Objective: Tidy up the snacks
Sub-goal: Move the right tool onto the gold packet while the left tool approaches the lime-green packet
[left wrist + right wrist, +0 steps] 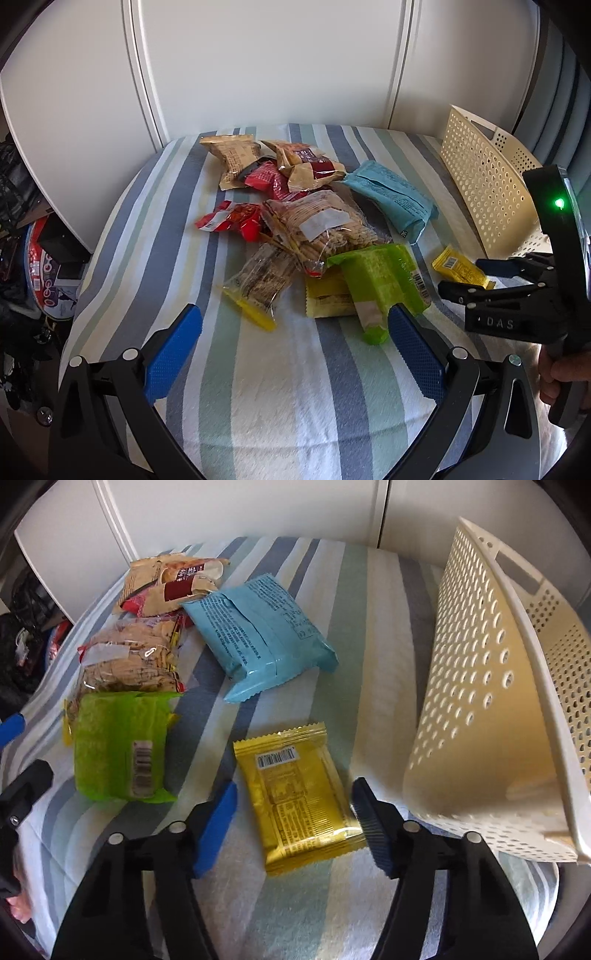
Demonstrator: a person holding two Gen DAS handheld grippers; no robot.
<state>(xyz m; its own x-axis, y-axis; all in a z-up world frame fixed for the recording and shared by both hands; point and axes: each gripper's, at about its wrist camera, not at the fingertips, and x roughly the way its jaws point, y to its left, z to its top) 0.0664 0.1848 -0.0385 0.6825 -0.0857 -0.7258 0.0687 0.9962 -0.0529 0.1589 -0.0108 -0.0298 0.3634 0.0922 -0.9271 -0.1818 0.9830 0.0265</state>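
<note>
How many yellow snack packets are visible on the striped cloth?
2: one yellow packet between the right gripper's open fingers, another under the green packet. The pile may hide more.

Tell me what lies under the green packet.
Under the green packet a yellow-green wrapper pokes out on the striped cloth. How far the wrapper extends beneath, and anything else there, is covered.

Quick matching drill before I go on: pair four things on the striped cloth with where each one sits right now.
Things:
1. yellow packet
2. blue packet
3. green packet
4. cream basket

Places:
A. far right, tipped on its side
B. between the right hand-held gripper fingers
C. beyond the yellow one, mid-cloth
D. front edge of the snack pile

Pairs: 1-B, 2-C, 3-D, 4-A
</note>
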